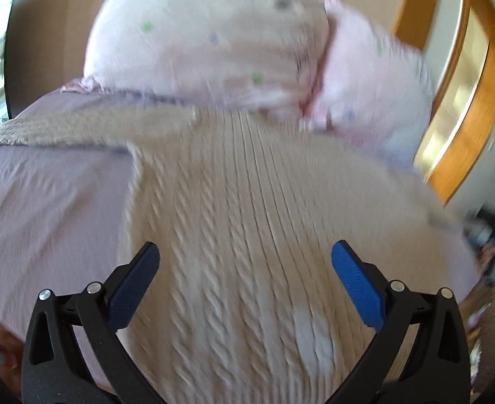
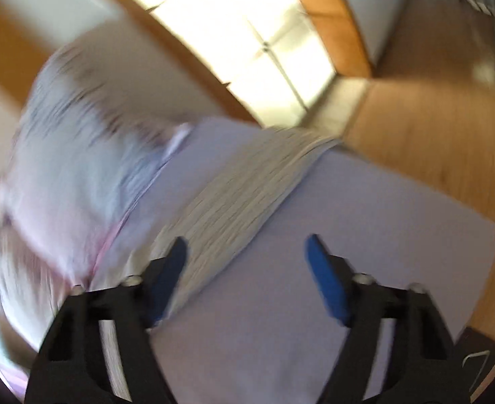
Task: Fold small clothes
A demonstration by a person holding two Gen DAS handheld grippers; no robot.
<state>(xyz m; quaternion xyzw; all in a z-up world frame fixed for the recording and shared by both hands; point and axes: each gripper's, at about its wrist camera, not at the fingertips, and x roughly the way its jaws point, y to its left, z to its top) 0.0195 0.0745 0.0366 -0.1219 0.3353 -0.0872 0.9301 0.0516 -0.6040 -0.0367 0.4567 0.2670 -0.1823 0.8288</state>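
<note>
A beige cable-knit sweater [image 1: 247, 202] lies spread flat on a mauve bed sheet [image 1: 45, 202]. One sleeve [image 1: 62, 128] stretches out to the left. My left gripper [image 1: 245, 256] is open and empty, hovering over the sweater's body. In the right wrist view, another part of the sweater, seemingly its other sleeve [image 2: 247, 198], runs diagonally across the sheet [image 2: 365, 235]. My right gripper [image 2: 245, 245] is open and empty above it, its left finger over the knit. Both views are motion-blurred.
Two printed pillows [image 1: 207, 40] lie at the head of the bed, just beyond the sweater; one shows in the right wrist view [image 2: 79, 168]. A wooden door frame [image 1: 476, 84] stands at the right. Wooden floor [image 2: 432, 134] lies beyond the bed edge.
</note>
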